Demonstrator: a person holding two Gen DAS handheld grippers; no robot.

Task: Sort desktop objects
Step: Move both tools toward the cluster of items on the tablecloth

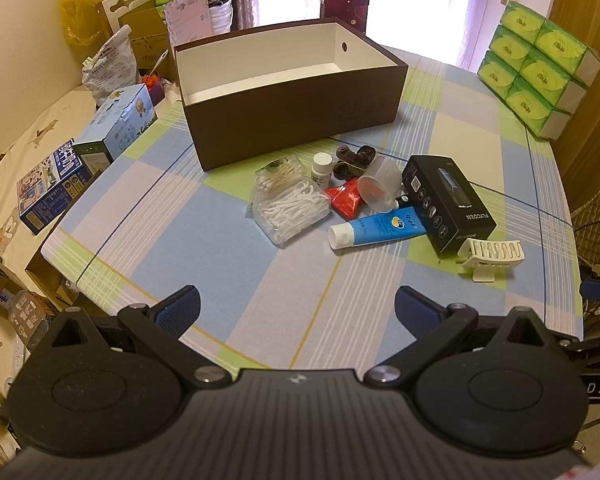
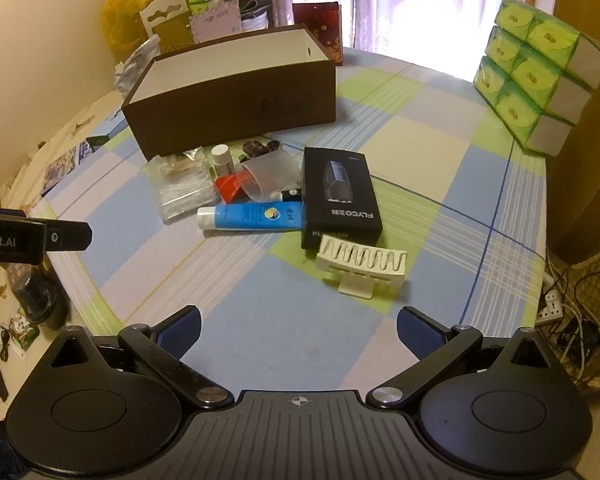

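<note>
Both the left gripper [image 1: 298,308] and the right gripper [image 2: 299,328] were held released and empty above the plaid-clothed table [image 1: 204,240]. At frame centre, a blue squeeze tube [image 1: 376,226], a black rectangular carton [image 1: 448,200] and a white ribbed plastic clip [image 1: 492,254] were clustered just below the open dark-brown cardboard box [image 1: 292,120], which was seen to hold nothing

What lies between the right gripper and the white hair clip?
Only bare checked tablecloth; the right wrist view shows nothing between the open right gripper and the white hair clip.
</note>
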